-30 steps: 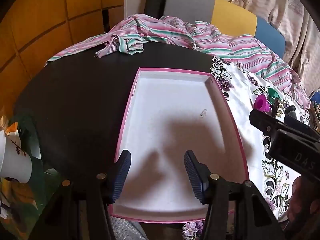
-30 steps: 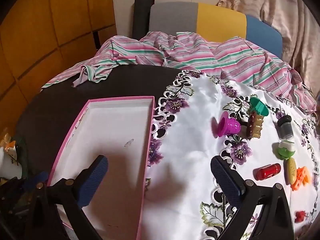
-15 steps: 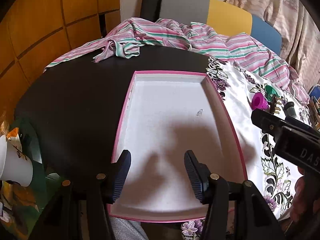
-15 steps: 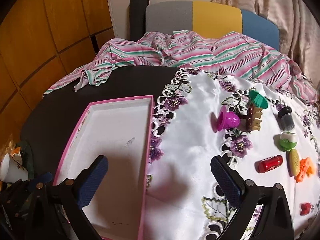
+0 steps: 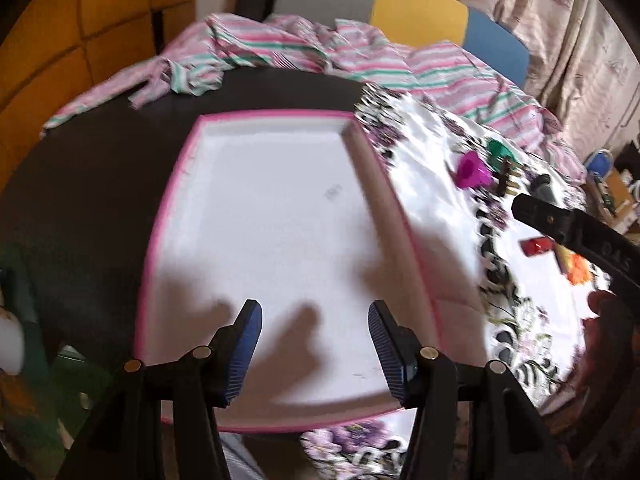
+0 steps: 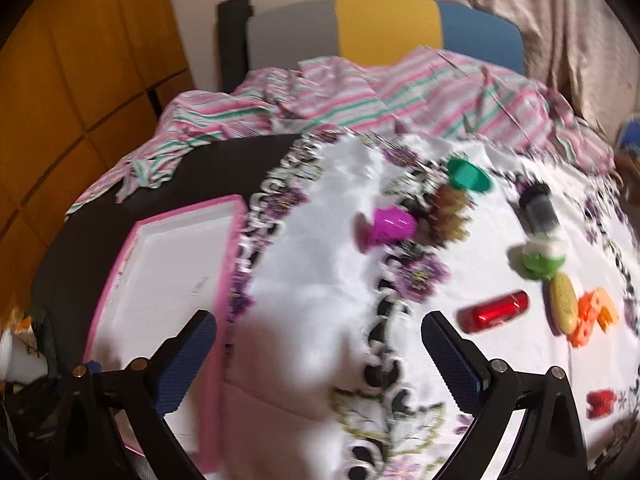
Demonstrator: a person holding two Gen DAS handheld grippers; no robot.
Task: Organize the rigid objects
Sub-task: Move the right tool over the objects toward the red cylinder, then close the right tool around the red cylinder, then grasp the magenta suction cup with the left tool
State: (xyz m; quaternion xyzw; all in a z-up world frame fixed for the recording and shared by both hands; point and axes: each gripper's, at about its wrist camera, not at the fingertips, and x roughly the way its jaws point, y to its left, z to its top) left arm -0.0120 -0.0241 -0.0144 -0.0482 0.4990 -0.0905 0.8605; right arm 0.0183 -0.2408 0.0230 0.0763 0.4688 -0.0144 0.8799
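A shallow white tray with a pink rim (image 5: 192, 148) (image 6: 236, 208) lies on the dark round table, with nothing in it. My left gripper (image 5: 314, 346) hovers open over its near end. My right gripper (image 6: 318, 354) stands wide open above the white flowered cloth (image 6: 320, 272), just right of the tray. Small toys lie on the cloth: a magenta cup (image 6: 390, 224) (image 5: 472, 170), a green cup (image 6: 468, 176), a brown comb-like piece (image 6: 450, 216), a black-capped jar (image 6: 540, 210), a green and white piece (image 6: 542, 258), a red capsule (image 6: 494, 312), a yellow oval (image 6: 562, 302), orange pieces (image 6: 596, 314).
A striped pink and green cloth (image 6: 360, 92) is heaped along the table's far edge, with a grey, yellow and blue chair back (image 6: 380, 28) behind it. A white cup (image 6: 16, 360) stands off the table's left side. A small red piece (image 6: 600, 404) lies near the right edge.
Both views have swung to the right. The toys sit closer to my right gripper and the tray has slid to the left of its view. Neither gripper's jaws moved.
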